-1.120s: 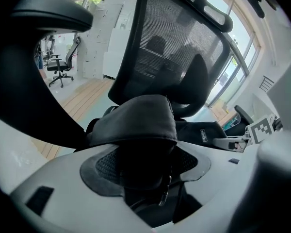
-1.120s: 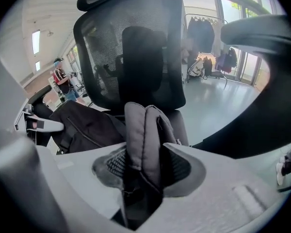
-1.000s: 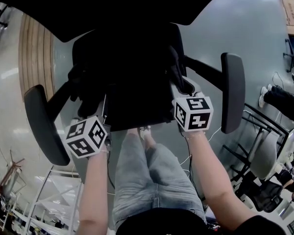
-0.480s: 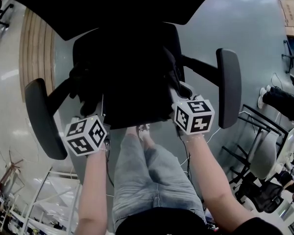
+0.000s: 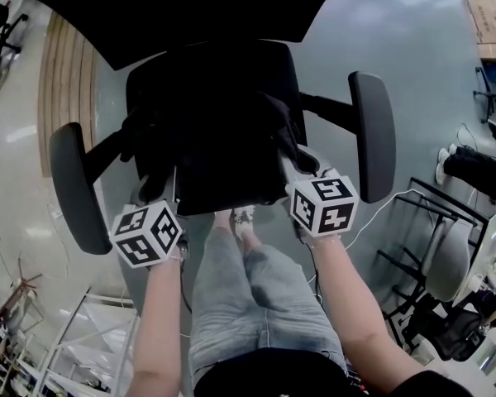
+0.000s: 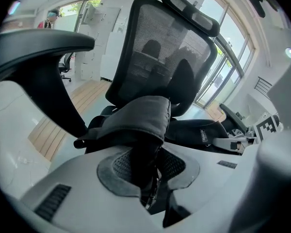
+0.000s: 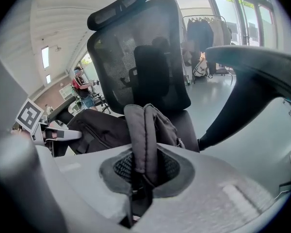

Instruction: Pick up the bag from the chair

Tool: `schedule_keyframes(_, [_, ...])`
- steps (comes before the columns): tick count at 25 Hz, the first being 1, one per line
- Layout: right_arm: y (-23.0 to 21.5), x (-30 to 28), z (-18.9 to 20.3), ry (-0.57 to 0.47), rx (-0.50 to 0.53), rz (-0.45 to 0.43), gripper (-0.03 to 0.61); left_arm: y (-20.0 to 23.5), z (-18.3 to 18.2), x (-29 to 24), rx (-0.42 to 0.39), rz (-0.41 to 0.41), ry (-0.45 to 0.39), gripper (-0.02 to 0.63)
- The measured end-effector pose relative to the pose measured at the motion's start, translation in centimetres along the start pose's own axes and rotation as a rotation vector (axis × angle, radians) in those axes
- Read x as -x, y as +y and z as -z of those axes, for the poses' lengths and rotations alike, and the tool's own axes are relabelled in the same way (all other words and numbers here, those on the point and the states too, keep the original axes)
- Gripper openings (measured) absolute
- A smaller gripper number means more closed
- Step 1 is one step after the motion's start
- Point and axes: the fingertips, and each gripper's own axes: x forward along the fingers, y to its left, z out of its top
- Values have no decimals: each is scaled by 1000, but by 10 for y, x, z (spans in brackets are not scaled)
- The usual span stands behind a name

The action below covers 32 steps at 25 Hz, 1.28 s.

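Head view: black bag (image 5: 223, 139) sits on the seat of the black chair (image 5: 372, 135), between the armrests. Left gripper (image 5: 159, 187) and right gripper (image 5: 302, 162) are both at the bag's near edge, one on each side.

Left gripper view: left gripper (image 6: 146, 173) fingers (image 6: 111, 169) have just closed in, now narrow and clamped on the bag's padded strap (image 6: 136, 123).

Right gripper view: right gripper (image 7: 143, 171) fingers (image 7: 120, 169) have also just closed, narrow, pinching the folded strap (image 7: 143, 135). Rest of the bag lies on the seat behind it.
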Motion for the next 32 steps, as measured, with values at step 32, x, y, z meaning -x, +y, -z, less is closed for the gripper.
schedule_keyframes(32, [42,196,-70,-257,-94,-148,46,-117,-57,157,0,108,-253,89])
